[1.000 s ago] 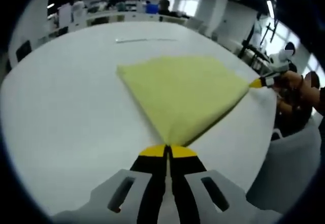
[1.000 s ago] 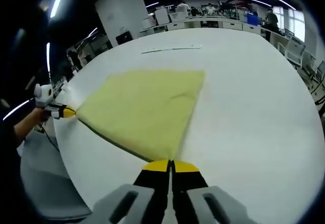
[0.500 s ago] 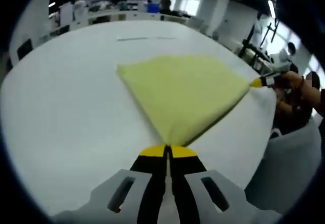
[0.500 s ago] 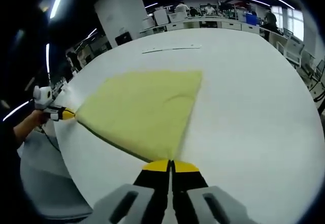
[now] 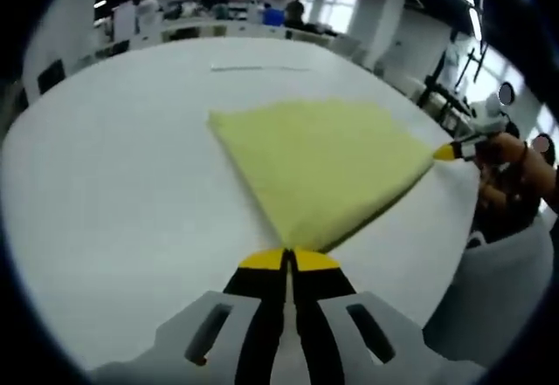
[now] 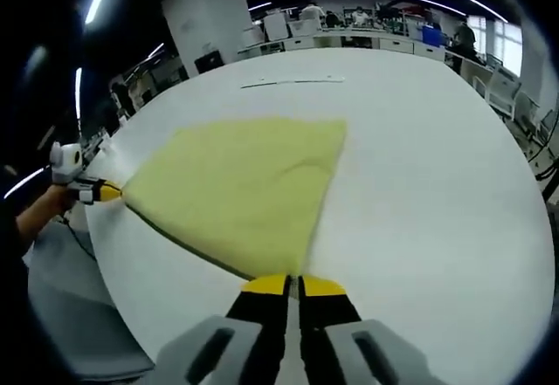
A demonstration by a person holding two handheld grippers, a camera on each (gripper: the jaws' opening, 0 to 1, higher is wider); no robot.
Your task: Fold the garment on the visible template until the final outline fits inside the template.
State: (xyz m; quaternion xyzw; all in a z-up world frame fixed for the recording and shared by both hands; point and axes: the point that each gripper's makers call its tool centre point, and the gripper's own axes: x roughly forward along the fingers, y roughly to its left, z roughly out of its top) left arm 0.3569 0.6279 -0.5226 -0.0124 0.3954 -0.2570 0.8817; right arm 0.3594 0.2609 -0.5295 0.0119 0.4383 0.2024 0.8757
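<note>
A yellow garment (image 5: 319,162) lies folded flat on the white table (image 5: 113,193), stretched between two near corners. My left gripper (image 5: 289,258) is shut on one near corner of it. My right gripper (image 6: 293,284) is shut on the other near corner of the yellow garment (image 6: 240,184). In the left gripper view the right gripper (image 5: 445,151) shows at the cloth's right corner, held by a hand. In the right gripper view the left gripper (image 6: 106,193) shows at the cloth's left corner. A thin line (image 6: 293,81) is marked on the table beyond the garment.
The white table (image 6: 437,193) reaches far beyond the garment. Its near edge runs close to both grippers. Desks, chairs and people stand in the room behind, with bright ceiling lights above.
Both views have shifted slightly. The garment stays stretched between the two shut grippers, with the left corner pulled a little further out.
</note>
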